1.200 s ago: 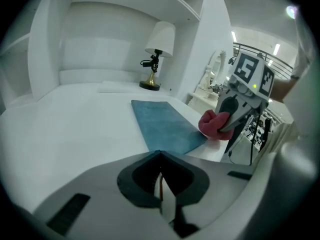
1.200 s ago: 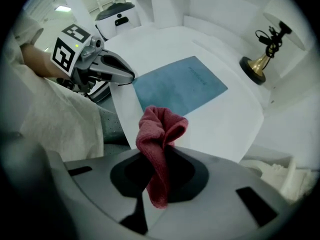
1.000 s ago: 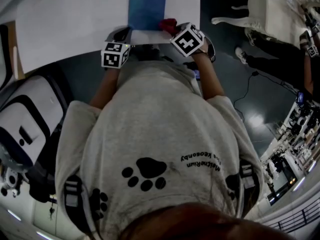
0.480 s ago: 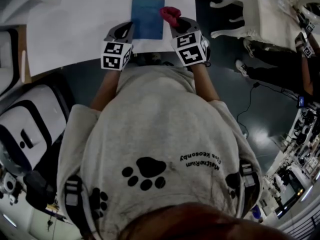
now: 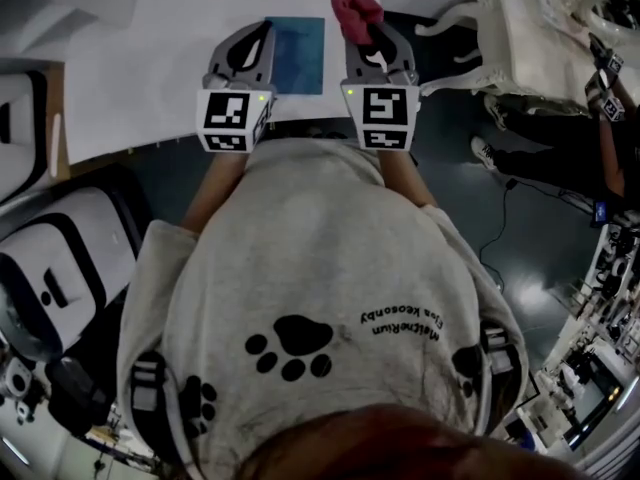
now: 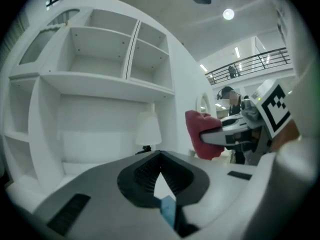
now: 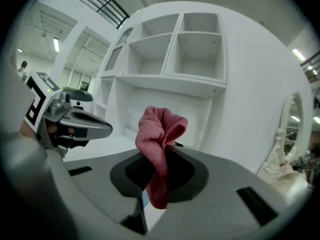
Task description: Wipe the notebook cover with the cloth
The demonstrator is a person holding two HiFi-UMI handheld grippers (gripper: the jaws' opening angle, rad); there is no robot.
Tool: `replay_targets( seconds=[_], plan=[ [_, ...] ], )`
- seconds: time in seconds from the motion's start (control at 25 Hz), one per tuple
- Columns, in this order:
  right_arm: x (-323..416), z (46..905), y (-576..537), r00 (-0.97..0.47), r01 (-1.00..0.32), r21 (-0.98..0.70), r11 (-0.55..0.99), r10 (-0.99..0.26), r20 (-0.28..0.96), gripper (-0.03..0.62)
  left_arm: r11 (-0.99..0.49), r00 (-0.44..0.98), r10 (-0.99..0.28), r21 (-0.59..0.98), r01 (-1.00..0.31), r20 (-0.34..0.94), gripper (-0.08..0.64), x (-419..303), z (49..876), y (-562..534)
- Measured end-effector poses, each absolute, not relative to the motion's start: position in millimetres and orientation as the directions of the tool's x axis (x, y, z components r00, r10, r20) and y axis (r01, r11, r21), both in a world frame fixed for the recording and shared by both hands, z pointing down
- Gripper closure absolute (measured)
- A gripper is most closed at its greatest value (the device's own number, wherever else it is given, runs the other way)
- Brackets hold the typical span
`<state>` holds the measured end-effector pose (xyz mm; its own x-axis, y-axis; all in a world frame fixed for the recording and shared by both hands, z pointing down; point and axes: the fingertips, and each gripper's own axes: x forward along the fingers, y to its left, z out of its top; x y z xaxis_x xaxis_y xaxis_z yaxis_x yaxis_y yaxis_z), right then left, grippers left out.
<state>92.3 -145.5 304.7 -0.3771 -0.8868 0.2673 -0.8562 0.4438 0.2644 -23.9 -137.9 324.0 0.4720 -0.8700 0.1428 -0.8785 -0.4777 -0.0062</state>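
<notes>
Pink cloth (bunched) | pinched by right tool | notebook flat

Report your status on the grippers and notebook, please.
Left gripper shut, empty, beside blue rectangular notebook. Right gripper shut on crumpled pink cloth, off the notebook. Nothing obstructing.

A white table is carrying a blue notebook, which is lying flat and closed on it near the front edge. Bare white tabletop is spreading well out to the notebook's left. Farther back, a small white lamp is standing below a white shelf unit.
</notes>
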Motion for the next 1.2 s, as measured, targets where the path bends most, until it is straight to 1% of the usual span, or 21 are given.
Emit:
replay_targets(
  seconds=[0.16,0.32,0.44,0.72,1.2],
  plan=[
    [95,282,-140,-0.388,-0.9,0.147,0.41,-0.908,0.156,0.532,-0.434,0.433,-0.9,-0.011,-0.901,0.039,0.548,-23,291,-132],
    [94,272,-131,-0.387,-0.905,0.151,0.397,-0.917,0.095,0.532,-0.405,0.406,-0.914,-0.045,-0.913,-0.015,0.548,-20,276,-122],
    [94,270,-124,-0.4,-0.9,0.158,0.406,-0.914,0.068,0.532,-0.387,0.389,-0.921,-0.071,-0.919,-0.02,0.548,-16,279,-116],
    [91,279,-115,-0.45,-0.883,0.114,0.456,-0.89,0.075,0.532,-0.37,0.372,-0.928,-0.08,-0.925,-0.002,0.548,-8,287,-106],
    [104,288,-117,-0.501,-0.854,0.112,0.507,-0.862,0.077,0.532,-0.323,0.325,-0.946,-0.086,-0.943,-0.01,0.548,6,295,-98]
  ],
)
